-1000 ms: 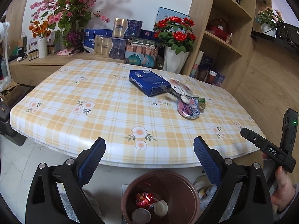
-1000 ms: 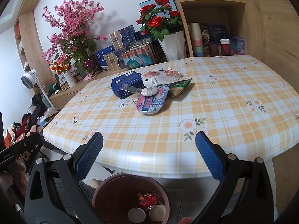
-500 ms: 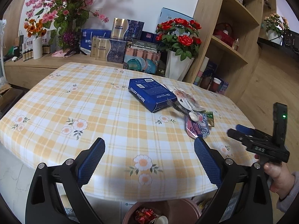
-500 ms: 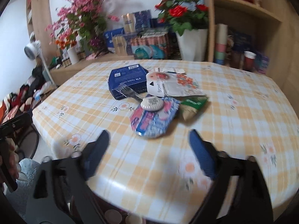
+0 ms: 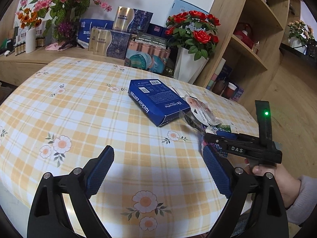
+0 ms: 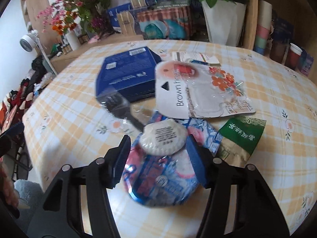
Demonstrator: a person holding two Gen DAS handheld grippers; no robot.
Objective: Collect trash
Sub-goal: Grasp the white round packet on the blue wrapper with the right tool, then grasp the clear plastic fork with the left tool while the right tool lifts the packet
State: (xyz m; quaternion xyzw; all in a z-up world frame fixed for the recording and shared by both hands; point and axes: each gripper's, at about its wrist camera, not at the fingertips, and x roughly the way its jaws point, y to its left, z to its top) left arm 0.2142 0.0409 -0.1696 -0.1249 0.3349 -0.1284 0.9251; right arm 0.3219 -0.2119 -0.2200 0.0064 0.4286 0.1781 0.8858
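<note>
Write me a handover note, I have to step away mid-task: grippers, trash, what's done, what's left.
Left gripper: open, empty, above the table.
Right gripper: jaws have just been closing around the pink-and-blue wrapper with the white scalloped pack on top; not clearly clamped.
Also on the table: blue box, wrapped fork, blister card, green sachet.
Done: nothing lifted.
Left: finish this grip, then clear the rest.

A white vase of red roses [image 5: 193, 39] stands at the far edge of the checked tablecloth [image 5: 79, 109]. Left of the vase sit stacked gift boxes [image 5: 118, 37], and further left a pink blossom arrangement [image 5: 59, 2]. Right of the vase rise wooden shelves [image 5: 255, 39], with paper cups [image 6: 295, 54] at their foot.
</note>
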